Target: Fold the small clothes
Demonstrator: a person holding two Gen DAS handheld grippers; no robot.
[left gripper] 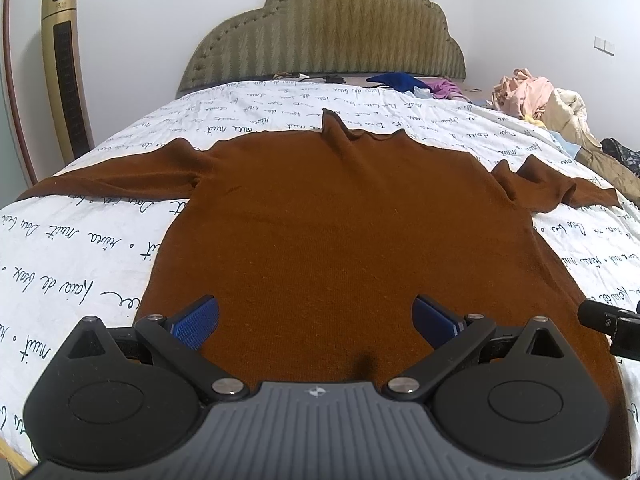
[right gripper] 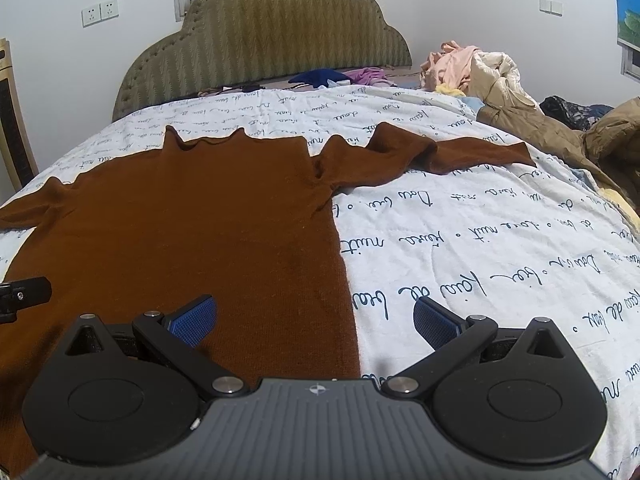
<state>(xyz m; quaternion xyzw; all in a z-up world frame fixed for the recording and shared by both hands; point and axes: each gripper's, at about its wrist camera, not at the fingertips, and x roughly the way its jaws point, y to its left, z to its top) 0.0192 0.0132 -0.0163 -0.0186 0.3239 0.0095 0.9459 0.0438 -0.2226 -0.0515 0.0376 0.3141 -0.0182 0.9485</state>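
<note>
Rust-brown knit covers the middle of the bed: a sweater (left gripper: 340,216) lies flat on a white quilt (left gripper: 80,248) printed with dark cursive writing, its neck pointing toward the padded olive headboard (left gripper: 332,28) and its hem nearest the cameras. Both sleeves stretch outward. The left sleeve (left gripper: 108,176) runs toward the bed's left edge, and the right sleeve (right gripper: 440,150) lies bunched near the shoulder, then straight toward the right.

The left claw (left gripper: 316,320) hovers over the lower body of the sweater with its jaws spread wide, blue pads (left gripper: 196,322) well apart and nothing between them but the fabric below. Whether the tips touch the knit cannot be told.

The right claw (right gripper: 314,320) is likewise wide open and holds nothing. It straddles the sweater's right side edge: its left pad sits over brown knit, its right pad (right gripper: 434,322) over bare quilt.

A heap of pale pink and cream clothes (right gripper: 472,68) sits at the far right of the bed, with a tan garment (right gripper: 532,124) beside it. A dark blue item (left gripper: 394,80) and a purple one (left gripper: 444,88) lie near the headboard. A gold tower fan (left gripper: 64,68) stands by the left wall.
</note>
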